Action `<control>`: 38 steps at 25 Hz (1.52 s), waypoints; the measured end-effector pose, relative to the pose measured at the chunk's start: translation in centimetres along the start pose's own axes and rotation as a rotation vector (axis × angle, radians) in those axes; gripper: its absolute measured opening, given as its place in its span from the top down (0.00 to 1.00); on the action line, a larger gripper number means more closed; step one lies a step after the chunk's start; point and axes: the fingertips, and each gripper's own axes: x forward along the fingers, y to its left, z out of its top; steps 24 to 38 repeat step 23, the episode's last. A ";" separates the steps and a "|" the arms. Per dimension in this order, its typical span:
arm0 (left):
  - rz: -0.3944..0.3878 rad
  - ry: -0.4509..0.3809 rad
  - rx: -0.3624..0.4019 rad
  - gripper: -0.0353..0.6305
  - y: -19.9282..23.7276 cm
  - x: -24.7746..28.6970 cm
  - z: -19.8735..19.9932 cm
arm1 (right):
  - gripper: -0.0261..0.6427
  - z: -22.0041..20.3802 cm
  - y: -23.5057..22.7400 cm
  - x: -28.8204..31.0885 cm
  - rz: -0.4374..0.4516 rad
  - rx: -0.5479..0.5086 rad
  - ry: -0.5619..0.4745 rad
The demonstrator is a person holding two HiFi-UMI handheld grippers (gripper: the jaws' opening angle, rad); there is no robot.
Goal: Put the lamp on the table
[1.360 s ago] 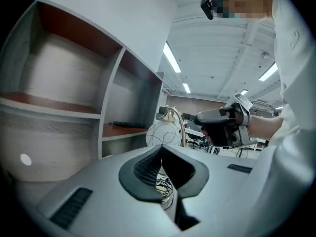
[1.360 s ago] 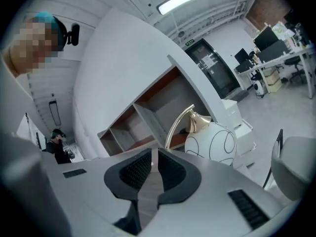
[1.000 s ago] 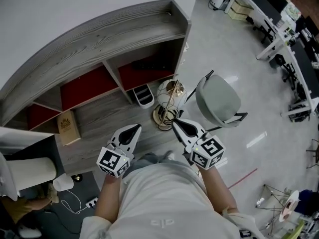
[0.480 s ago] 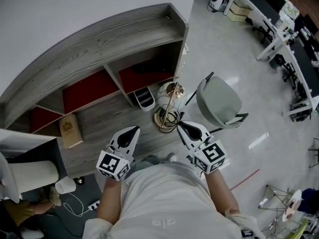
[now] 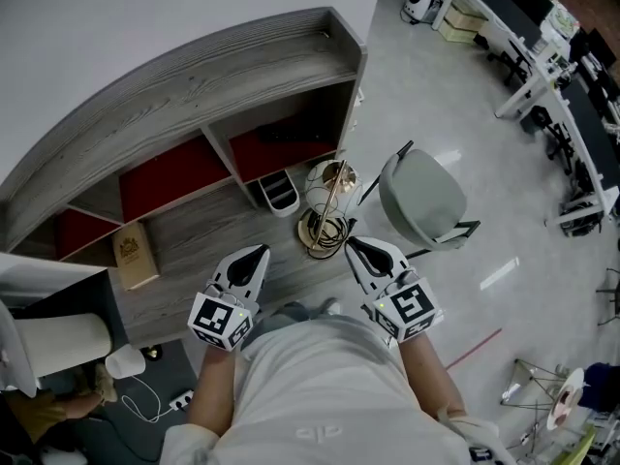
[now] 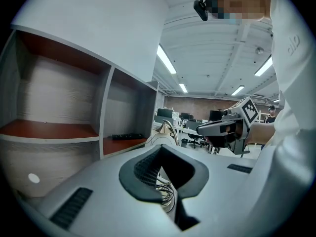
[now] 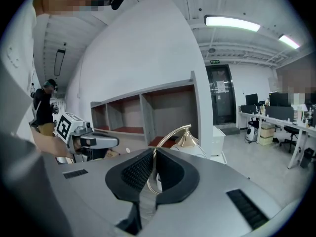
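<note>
The lamp (image 5: 328,177) has a white globe shade, a curved gold stem and a round base with coiled cable. It stands upright on the grey wooden table (image 5: 208,231), near its right end. My right gripper (image 5: 354,244) is just right of the base, shut, with nothing between the pads. In the right gripper view the lamp (image 7: 190,138) shows a little beyond the right gripper (image 7: 152,152), its stem visible past the tips. My left gripper (image 5: 262,252) hovers over the table's front edge, left of the lamp, shut and empty. The left gripper (image 6: 160,149) faces the lamp (image 6: 165,132).
A grey-green chair (image 5: 423,197) stands close to the table's right end. Red-backed shelf cubbies (image 5: 170,168) rise behind the table. A small white container (image 5: 281,188) sits behind the lamp and a wooden box (image 5: 129,250) lies at the left. Office desks (image 5: 542,56) stand far right.
My right gripper has drawn back slightly from the lamp's base toward me. The lamp and the left gripper have stayed put.
</note>
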 end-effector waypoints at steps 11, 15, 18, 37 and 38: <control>0.015 0.006 -0.012 0.92 0.8 0.2 -0.4 | 0.89 -0.3 -0.1 0.7 0.003 0.021 0.017; 0.017 0.011 -0.013 0.92 1.2 0.4 -0.6 | 0.89 -0.3 -0.3 1.0 0.003 0.021 0.020; 0.016 0.012 -0.016 0.92 1.3 0.6 -0.6 | 0.89 -0.4 -0.3 1.1 0.004 0.020 0.022; 0.018 0.014 -0.015 0.92 1.4 0.6 -0.5 | 0.89 -0.4 -0.4 1.1 0.003 0.022 0.024; 0.018 0.014 -0.015 0.92 1.4 0.6 -0.5 | 0.89 -0.4 -0.4 1.1 0.003 0.022 0.024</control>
